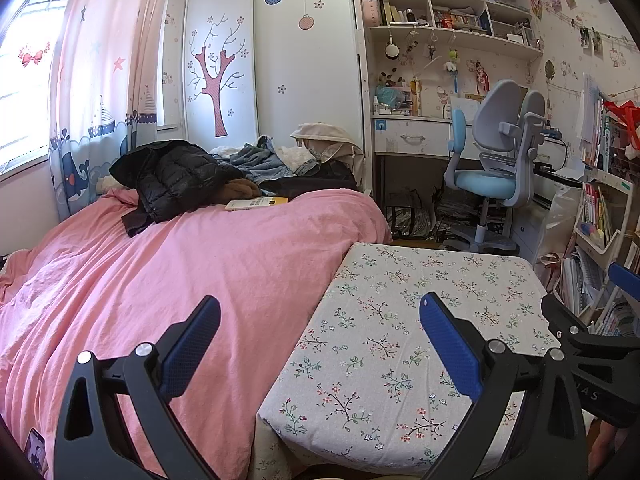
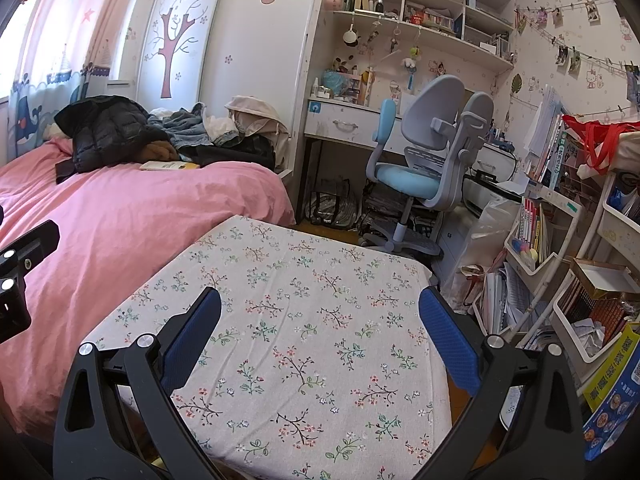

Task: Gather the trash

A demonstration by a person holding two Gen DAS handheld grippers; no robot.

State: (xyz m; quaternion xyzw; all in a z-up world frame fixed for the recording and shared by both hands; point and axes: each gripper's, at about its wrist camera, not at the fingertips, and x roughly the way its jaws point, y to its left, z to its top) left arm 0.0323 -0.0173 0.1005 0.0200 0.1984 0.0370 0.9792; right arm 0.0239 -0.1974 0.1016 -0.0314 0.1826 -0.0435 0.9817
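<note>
Both grippers held wide apart, nothing gripped.

The left gripper (image 1: 320, 344) is held level with its blue pads (image 1: 188, 352) spread. The right gripper (image 2: 320, 344) is held just beside it, likewise spread and empty.

The black puffy jacket (image 1: 172, 178) covers most of a brown plush thing (image 1: 240, 190), so it's anyone's guess what that is. Book spines on the white wall shelves (image 1: 448, 4) are way too small to read. A phone-like thing (image 1: 35, 450) is cut off at the bottom-left edge.
</note>
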